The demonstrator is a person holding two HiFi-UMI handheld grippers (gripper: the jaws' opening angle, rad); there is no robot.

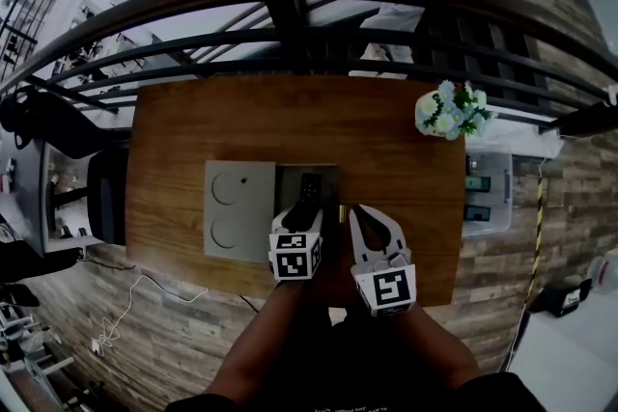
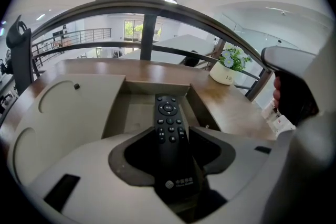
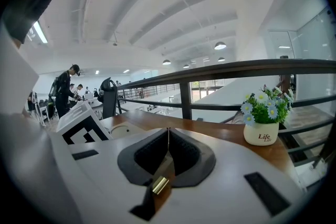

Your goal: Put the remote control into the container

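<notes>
Remote control (image 2: 168,112): black and long. Its near end is clamped in the left gripper, and its button end reaches out over the open container. I cannot tell whether it touches the bottom.
Left gripper (image 2: 169,138): jaws closed on the two long sides of the remote control, with a firm, centred hold.
Right gripper (image 3: 168,136): jaws pressed together with nothing between them, idle just right of the left gripper and above the near edge of the counter.
Container (image 2: 134,113): grey box near the middle of the counter. The compartment is open and looks empty.
Lid (image 2: 63,107): lies flat to the left of the opening and has two round recesses. It is clear of the drop path.
Step in hand: lowering the remote control into the compartment, judged nearly complete.
Handling advice: keep the remote control in line with the length of the compartment. Lower the far end first and let go only once it rests on the bottom. Then lift straight up so the jaws do not catch the walls.
Risk: a skewed entry could leave one end resting on the rim.
Counter (image 1: 406,207): brown wood grain and mostly bare.
Flower pot (image 1: 450,114): white with blue and white flowers, at the far right corner and well apart from the work.
Railing (image 1: 319,39): dark metal, just beyond the far edge.
Chair (image 1: 58,125): dark, to the left of the counter.
Floor (image 1: 145,333): wood planks, with a pale cable (image 1: 121,309) lying at near left.
People (image 3: 65,89): standing far off in the open hall, seen in the right gripper view.
</notes>
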